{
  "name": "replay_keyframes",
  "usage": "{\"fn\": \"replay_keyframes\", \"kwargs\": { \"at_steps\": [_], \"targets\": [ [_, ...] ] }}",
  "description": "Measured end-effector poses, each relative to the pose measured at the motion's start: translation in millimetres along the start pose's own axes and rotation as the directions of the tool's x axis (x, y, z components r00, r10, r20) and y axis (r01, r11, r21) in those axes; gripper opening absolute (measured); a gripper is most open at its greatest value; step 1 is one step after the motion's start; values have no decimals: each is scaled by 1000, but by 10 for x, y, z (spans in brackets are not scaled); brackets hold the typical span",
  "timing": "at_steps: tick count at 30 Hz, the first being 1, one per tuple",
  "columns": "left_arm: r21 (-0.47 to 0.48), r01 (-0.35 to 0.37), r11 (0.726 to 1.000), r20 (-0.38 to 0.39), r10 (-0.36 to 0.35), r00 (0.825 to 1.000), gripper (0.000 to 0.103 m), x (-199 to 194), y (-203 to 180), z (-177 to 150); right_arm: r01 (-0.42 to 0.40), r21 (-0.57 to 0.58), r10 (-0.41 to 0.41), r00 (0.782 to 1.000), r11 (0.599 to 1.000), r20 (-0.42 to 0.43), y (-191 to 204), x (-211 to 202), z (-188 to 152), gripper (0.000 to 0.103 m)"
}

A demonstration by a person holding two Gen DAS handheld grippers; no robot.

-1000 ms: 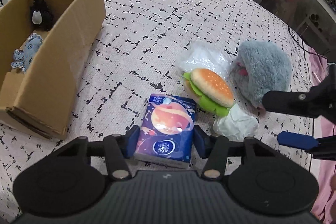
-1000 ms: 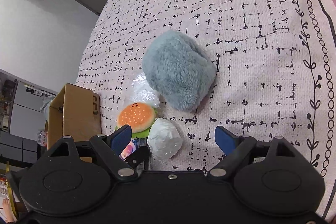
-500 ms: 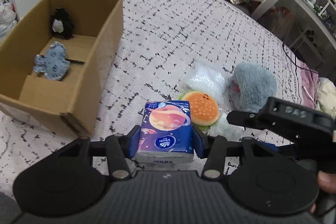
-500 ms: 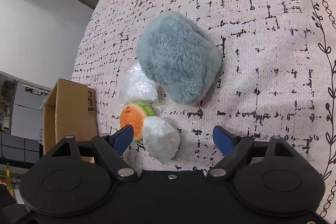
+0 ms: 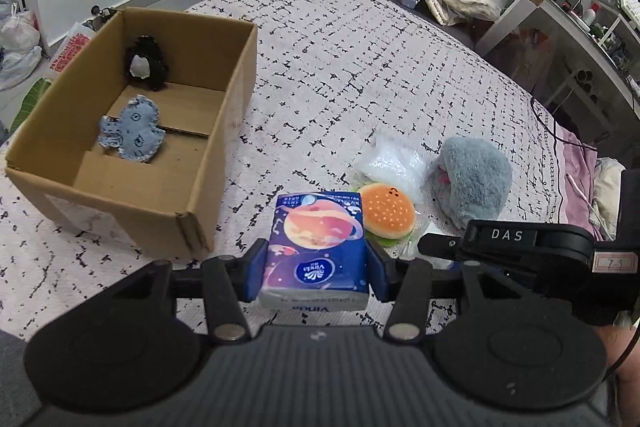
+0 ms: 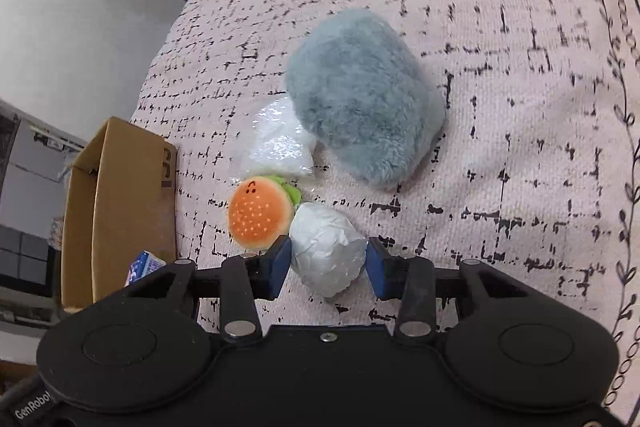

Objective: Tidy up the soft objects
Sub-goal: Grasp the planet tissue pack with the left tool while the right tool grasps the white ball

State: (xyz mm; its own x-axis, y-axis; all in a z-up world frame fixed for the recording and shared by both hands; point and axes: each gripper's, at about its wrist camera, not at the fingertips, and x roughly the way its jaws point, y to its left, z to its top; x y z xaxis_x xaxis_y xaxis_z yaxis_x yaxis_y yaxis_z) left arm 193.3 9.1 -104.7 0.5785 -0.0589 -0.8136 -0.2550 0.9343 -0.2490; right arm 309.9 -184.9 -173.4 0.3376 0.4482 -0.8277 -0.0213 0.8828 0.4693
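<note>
Jaws of left gripper [image 5: 316,269] pinch tissue pack [image 5: 318,247]; only right wrist shows right gripper [image 6: 326,261], just closing, pinching white bundle [image 6: 326,253].

- Box [image 5: 188,195]: matt brown cardboard.
- Tissue pack [image 5: 318,247]: glossy printed plastic.
- Grey toy [image 6: 364,99]: fluffy plush.
- White bundle [image 6: 326,251]: crinkled, shiny wrap.
- Bedspread [image 6: 520,107]: woven cloth.

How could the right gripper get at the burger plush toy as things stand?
Probably not directly: the right gripper has just been closing on the white wrapped bundle, which fills it. The burger plush toy lies uncovered beside it.
</note>
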Motion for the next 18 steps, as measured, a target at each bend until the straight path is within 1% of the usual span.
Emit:
{"fn": "replay_keyframes", "kwargs": {
  "at_steps": [3, 7, 18],
  "targets": [
    [8, -4, 1000, 14, 4, 1000, 50, -79, -13, -10, -3, -11, 3, 1000, 1000, 16, 50, -72, -6, 40],
    [19, -14, 1000, 41, 13, 999, 50, -201, -48, -16, -30, -28, 32, 998, 999, 58, 111, -238, -17, 40],
    [34, -37, 999, 99, 33, 995, 50, -473, -168, -49, -78, -69, 87, 988, 995, 129, 185, -611, -104, 40]
  ]
}}
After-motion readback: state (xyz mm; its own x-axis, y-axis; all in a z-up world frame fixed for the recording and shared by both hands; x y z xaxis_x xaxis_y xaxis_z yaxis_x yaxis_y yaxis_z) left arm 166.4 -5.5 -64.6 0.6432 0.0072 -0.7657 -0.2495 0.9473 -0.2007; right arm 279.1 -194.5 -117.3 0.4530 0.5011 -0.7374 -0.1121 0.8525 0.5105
